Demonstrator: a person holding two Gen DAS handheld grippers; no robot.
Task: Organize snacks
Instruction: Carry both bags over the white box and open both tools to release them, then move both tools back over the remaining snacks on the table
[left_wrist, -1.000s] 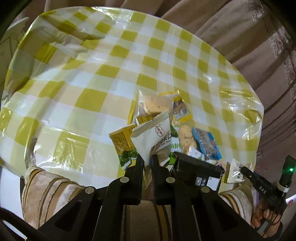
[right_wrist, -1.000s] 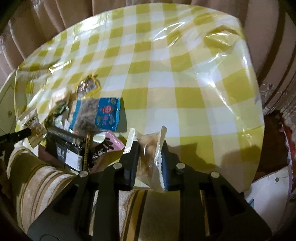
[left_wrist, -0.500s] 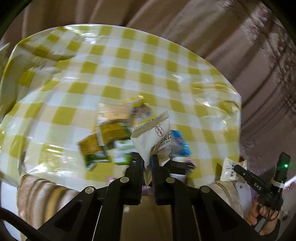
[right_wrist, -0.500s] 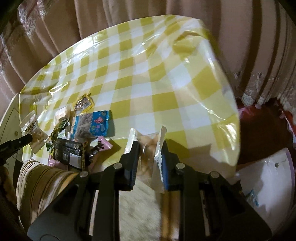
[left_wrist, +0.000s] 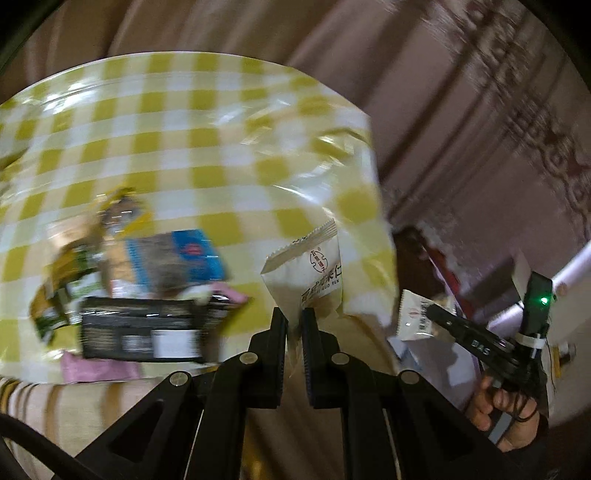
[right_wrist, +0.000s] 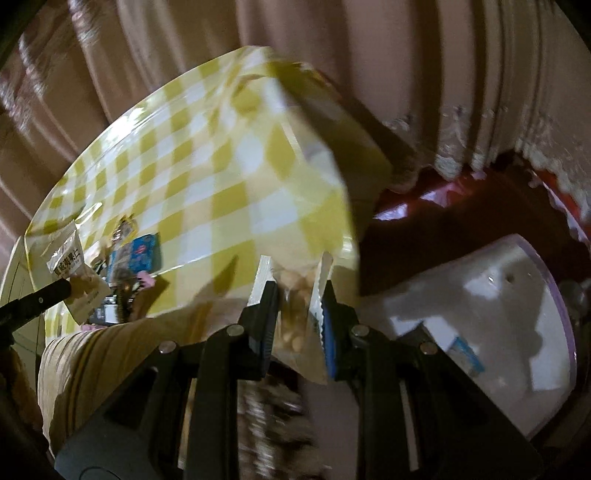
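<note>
I have swung both packs off the worktop (left_wrist: 221, 155): left hand-held gripper (left_wrist: 294, 317) pinches the white pack (left_wrist: 310, 273), right hand-held gripper (right_wrist: 298, 295) pinches the clear pack (right_wrist: 295, 314), near the white bin (right_wrist: 517, 314).

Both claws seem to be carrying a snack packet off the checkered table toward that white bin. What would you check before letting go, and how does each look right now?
1. Left claw grips the white packet firmly: ok, pinched by its lower edge.
2. Right claw grips the clear packet of pale nuggets: ok.
3. Right packet directly above the white bin: not ok, bin lies off to one side.
4. Left packet above the bin: cannot tell, bin barely shows in the left view.
5. Room inside the bin: ok, mostly bare.
6. Snacks left on the checkered table: ok, blue packet and black packet lie flat.
</note>
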